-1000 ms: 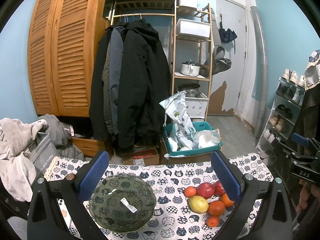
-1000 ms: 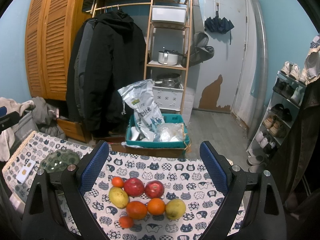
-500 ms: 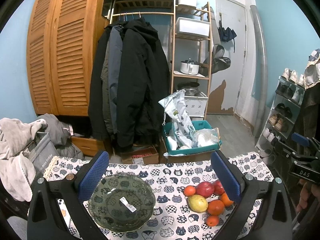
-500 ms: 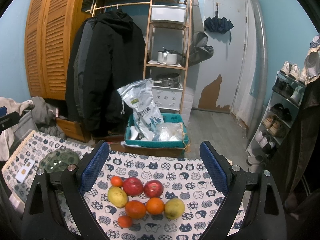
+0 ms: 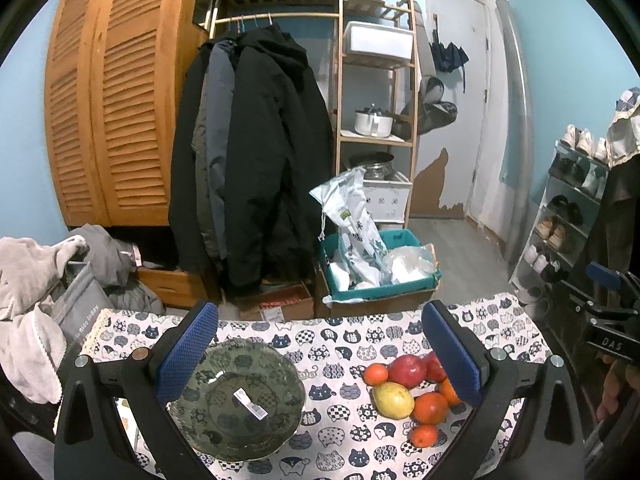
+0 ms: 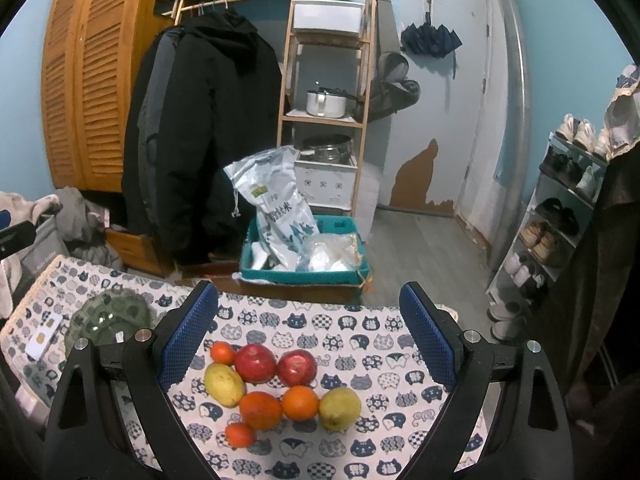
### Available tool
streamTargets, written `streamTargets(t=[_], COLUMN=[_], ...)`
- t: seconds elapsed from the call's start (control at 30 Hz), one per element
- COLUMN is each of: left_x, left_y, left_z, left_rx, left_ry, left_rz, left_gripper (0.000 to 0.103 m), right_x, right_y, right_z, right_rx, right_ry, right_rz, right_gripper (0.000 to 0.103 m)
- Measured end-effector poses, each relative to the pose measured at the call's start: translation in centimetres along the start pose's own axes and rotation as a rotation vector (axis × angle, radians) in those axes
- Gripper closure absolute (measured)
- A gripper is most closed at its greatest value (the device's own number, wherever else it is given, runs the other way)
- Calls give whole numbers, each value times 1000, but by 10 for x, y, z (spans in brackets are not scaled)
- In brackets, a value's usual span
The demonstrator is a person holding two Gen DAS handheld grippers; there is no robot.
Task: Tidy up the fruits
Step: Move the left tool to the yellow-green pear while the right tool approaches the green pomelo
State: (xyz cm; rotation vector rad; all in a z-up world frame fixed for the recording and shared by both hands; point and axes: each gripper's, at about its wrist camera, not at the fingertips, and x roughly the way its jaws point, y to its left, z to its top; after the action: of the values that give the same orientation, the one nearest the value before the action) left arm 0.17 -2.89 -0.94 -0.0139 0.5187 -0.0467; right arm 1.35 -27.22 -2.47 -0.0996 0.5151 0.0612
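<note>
A green glass bowl (image 5: 236,400) with a white sticker sits on the cat-print tablecloth (image 5: 340,344), under and between the fingers of my open left gripper (image 5: 320,354). To its right lies a cluster of fruit: two red apples (image 6: 256,362), two yellow-green pears (image 6: 223,384), several oranges (image 6: 260,409). My right gripper (image 6: 308,344) hovers open over that cluster, holding nothing. In the right wrist view the bowl (image 6: 106,316) is at the left. The right gripper's body (image 5: 608,320) shows at the left wrist view's right edge.
A small white card (image 6: 40,338) lies at the table's left end. Beyond the far table edge stand a teal crate (image 6: 304,270) with bags, hanging coats (image 5: 256,160), a wooden shelf (image 5: 376,120) and a shoe rack (image 6: 560,208). Grey clothes (image 5: 32,292) are piled at left.
Both grippers have drifted slightly; the views shifted a little and the table contents look nearly the same. Nothing was grasped or moved.
</note>
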Motion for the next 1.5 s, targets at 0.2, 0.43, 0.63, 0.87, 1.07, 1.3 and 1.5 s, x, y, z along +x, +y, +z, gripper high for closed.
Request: streamTargets(t=[0.2,0.43,0.63,0.87,1.07,1.3,1.5], left_x=[18,47,72,104,133,169,196], left_y=[-1,-7,-19,-29,-37,-45,-47], left_z=[-2,-14,-32,-52,-73,-102,-121], left_rx=[10,22,46,63,63,53,35], left_ry=[49,138,219,306,395,499,576], left_rz=[-10,-23,-32,-41,-50,-54,-60], left_gripper=[0,0,0,0,0,0,0], right_x=[12,39,64,92,120,158,182], right_y=[-8,-18,-32,-47,-51,-58,-60], right_z=[-9,-27,-48,-69,-93,-120,-140], right_rx=[-1,3,43,83,75,108,130], right_ry=[52,160,268,367,460,572,643], right_rz=[-17,-23,-15,-29,-33,-21,-7], right_gripper=[12,12,12,12,12,13,13])
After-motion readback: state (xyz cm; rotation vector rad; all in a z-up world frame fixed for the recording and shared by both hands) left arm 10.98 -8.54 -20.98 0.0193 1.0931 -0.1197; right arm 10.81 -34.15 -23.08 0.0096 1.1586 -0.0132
